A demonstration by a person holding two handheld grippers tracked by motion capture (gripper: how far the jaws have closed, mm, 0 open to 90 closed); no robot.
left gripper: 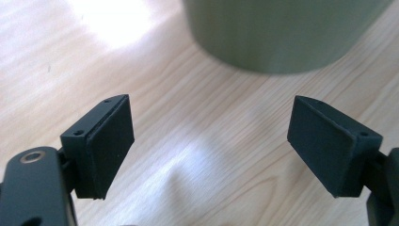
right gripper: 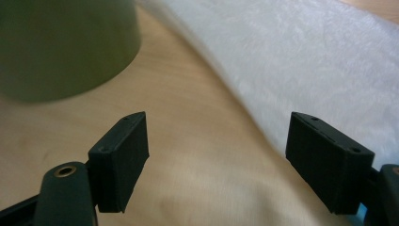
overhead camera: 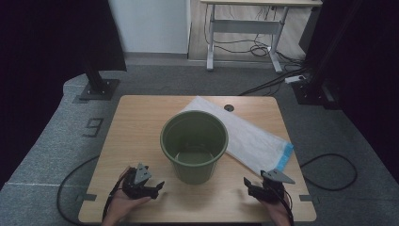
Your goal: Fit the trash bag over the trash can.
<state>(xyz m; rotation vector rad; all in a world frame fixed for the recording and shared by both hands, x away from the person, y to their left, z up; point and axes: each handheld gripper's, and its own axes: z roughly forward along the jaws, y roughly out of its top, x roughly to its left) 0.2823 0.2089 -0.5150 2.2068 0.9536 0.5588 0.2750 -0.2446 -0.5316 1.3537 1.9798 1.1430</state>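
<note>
A dark green plastic bucket (overhead camera: 194, 145) stands upright and empty in the middle of the wooden table (overhead camera: 136, 122). Behind it and to its right lies a flat white bag (overhead camera: 249, 136) with a blue end (overhead camera: 285, 156). My left gripper (overhead camera: 158, 187) rests low at the front left of the bucket, open, with bare wood between its pads (left gripper: 113, 141); the bucket's base (left gripper: 282, 33) is just ahead. My right gripper (overhead camera: 246, 183) sits at the front right, open and empty, with the bucket (right gripper: 61, 47) to its left and the white bag (right gripper: 301, 61) ahead.
A round cable hole (overhead camera: 229, 108) sits near the table's far edge. On the grey carpet beyond stand a black stand base (overhead camera: 97, 88), a desk frame (overhead camera: 244, 28) with loose cables, and a power strip (overhead camera: 295, 79). A black cable (overhead camera: 331, 172) loops right of the table.
</note>
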